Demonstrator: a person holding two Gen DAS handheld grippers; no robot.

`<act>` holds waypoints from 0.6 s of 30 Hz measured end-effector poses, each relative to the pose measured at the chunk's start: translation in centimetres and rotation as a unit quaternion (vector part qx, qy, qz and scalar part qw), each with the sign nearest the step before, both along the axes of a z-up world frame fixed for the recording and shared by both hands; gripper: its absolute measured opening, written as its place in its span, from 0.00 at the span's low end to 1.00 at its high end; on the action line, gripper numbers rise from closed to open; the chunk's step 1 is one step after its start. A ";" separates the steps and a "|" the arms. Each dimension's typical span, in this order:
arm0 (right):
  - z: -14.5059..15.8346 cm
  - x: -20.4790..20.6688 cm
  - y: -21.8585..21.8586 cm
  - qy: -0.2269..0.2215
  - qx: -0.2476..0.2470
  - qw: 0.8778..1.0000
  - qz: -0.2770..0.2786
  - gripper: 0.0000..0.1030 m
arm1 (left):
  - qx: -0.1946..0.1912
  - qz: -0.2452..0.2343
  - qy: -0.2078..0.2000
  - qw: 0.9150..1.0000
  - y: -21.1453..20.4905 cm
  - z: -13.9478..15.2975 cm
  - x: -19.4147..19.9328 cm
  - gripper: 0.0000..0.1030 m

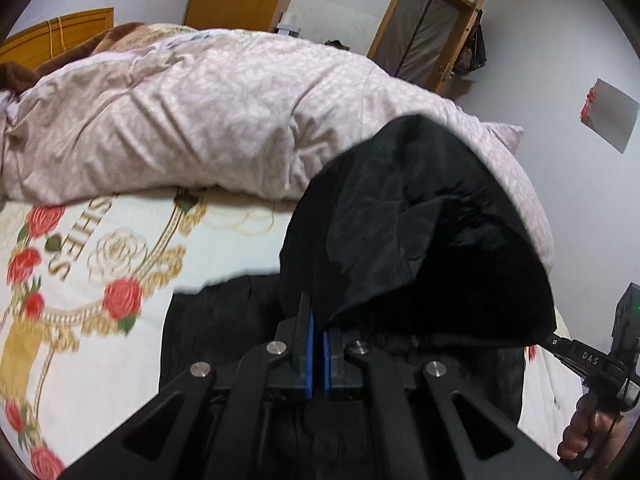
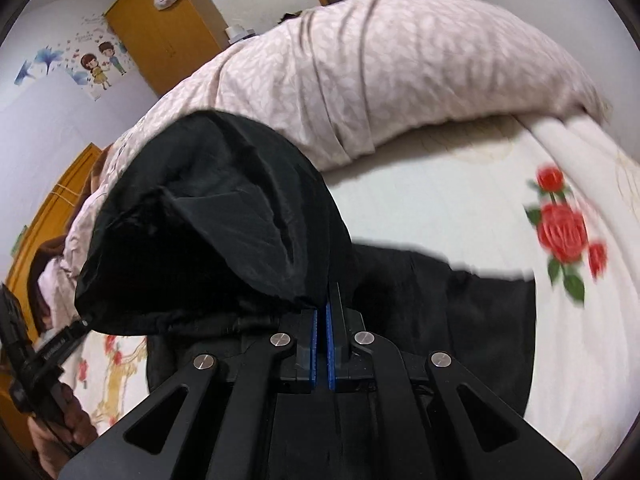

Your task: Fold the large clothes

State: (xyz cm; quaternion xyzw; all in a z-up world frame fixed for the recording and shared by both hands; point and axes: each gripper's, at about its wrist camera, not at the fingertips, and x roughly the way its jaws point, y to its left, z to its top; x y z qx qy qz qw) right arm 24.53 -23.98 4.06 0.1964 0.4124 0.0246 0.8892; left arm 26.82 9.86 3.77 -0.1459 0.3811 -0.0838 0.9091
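Observation:
A large black garment (image 1: 420, 232) lies on the bed, with one end lifted into a raised fold between the two grippers. My left gripper (image 1: 319, 320) is shut on the left edge of that lifted fold, its blue pads pressed together on the cloth. In the right wrist view the same black garment (image 2: 208, 216) billows up to the left, and my right gripper (image 2: 322, 308) is shut on its right edge. The rest of the garment (image 2: 460, 320) stays flat on the sheet below. The right gripper's body (image 1: 592, 360) and the hand holding it show at the far right of the left wrist view.
A bulky pink quilt (image 1: 180, 120) is heaped across the bed behind the garment. The rose-printed white sheet (image 1: 80, 280) spreads to the left, and the same sheet (image 2: 560, 232) to the right. Wooden wardrobes (image 2: 160, 28), a door (image 1: 424, 28) and a headboard (image 1: 60, 36) stand behind the bed.

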 end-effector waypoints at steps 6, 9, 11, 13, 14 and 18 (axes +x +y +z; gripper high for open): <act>-3.9 -4.8 -0.4 0.043 0.021 0.999 -0.005 0.03 | 0.010 -0.004 0.041 0.999 0.1 -3.1 -4.1 0.04; -5.5 -6.0 -0.6 0.058 0.028 0.998 -0.006 0.03 | 0.014 0.001 0.068 0.998 0.5 -5.1 -5.2 0.05; -6.4 -6.4 -0.6 0.067 0.031 0.997 -0.004 0.03 | 0.014 0.007 0.080 0.997 0.9 -6.1 -5.9 0.07; -7.1 -6.7 -0.7 0.079 0.033 0.996 -0.004 0.03 | 0.015 0.014 0.093 0.995 1.4 -6.8 -6.4 0.10; -7.4 -6.9 -0.8 0.088 0.031 0.996 -0.006 0.03 | 0.016 0.019 0.099 0.995 1.7 -7.0 -6.7 0.12; -7.7 -7.9 -1.8 0.100 0.032 0.994 -0.015 0.14 | 0.009 0.032 0.116 0.993 3.1 -7.5 -8.2 0.24</act>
